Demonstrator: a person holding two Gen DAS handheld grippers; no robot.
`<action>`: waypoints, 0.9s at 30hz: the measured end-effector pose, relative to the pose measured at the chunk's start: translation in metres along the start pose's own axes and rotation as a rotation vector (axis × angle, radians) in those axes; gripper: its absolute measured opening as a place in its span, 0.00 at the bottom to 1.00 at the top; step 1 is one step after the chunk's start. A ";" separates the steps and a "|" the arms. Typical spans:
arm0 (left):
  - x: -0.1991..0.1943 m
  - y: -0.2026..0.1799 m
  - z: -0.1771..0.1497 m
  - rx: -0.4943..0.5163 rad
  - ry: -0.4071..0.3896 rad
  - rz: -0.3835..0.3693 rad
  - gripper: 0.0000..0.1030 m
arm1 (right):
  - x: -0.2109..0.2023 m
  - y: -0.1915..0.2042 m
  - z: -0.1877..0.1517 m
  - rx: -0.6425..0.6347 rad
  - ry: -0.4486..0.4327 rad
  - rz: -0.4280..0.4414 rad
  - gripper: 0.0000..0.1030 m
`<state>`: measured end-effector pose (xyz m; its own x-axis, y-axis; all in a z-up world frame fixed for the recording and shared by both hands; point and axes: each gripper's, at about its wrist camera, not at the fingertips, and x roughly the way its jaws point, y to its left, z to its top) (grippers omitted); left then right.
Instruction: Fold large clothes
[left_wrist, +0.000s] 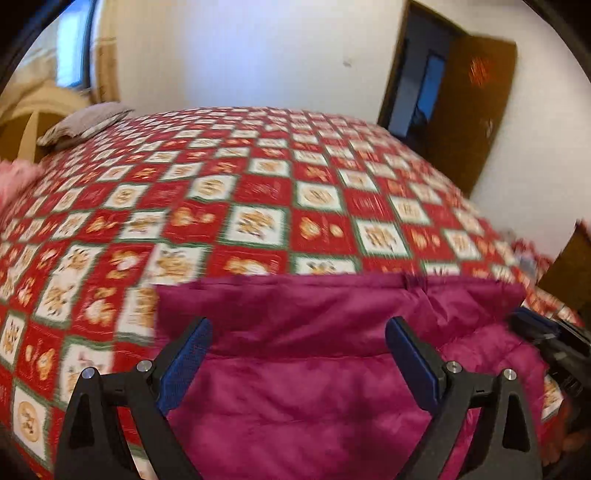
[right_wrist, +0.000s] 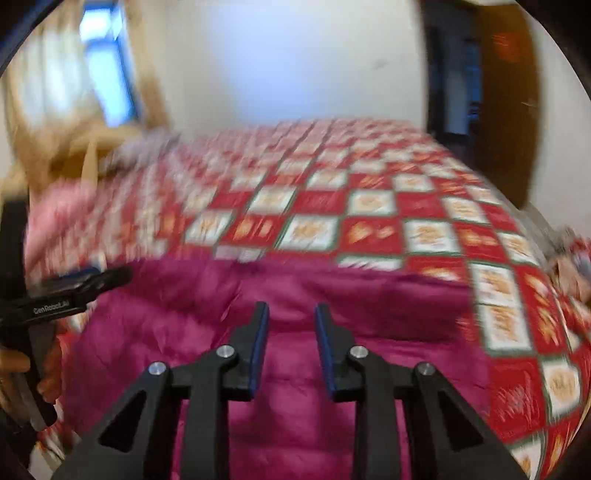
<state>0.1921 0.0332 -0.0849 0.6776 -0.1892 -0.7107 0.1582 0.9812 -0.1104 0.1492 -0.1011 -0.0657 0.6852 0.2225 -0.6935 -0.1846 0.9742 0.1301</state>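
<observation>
Magenta puffy coat (left_wrist: 314, 387) lay on the bed (left_wrist: 240, 206), just under and in front of both claws, with its far edge folded into a straight line. The left claw (left_wrist: 297, 354) stood wide, with nothing between its blue pads (left_wrist: 184, 365); the coat was below them, not pinched. The right claw (right_wrist: 291, 347) stood narrow, with a small gap between its pads, and nothing was in that gap either. So neither claw held the coat. In the right view the left claw showed off to the left side, beside the coat's edge. Both pictures were blurry, the right one most of all, so I could not tell small things like a zip or a sleeve. I think one fold was laid down and the coat still needed more folding. Things could go wrong from here. The coat looked fat and slippery, so the folded part might spring up again with no claw pressing on it. A narrow claw might push into the puffy cloth and shove it along the checked bedspread (right_wrist: 424, 229) instead of catching an edge. A claw might also grab the bedspread together with the coat and pull both. Far beyond the claws lay a grey pillow (left_wrist: 85, 123), well apart from the coat.
</observation>
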 end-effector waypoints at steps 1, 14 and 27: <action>0.008 -0.007 0.001 0.019 0.003 0.019 0.92 | 0.021 0.007 0.002 -0.036 0.043 -0.019 0.18; 0.087 0.022 -0.004 -0.049 0.037 0.160 0.95 | 0.062 -0.074 -0.011 0.007 0.033 -0.278 0.05; 0.112 0.020 -0.004 -0.077 0.087 0.176 0.99 | 0.071 -0.143 -0.025 0.308 0.039 -0.199 0.00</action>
<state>0.2681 0.0320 -0.1694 0.6250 -0.0142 -0.7805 -0.0146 0.9994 -0.0299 0.2065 -0.2260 -0.1509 0.6579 0.0312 -0.7525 0.1744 0.9657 0.1925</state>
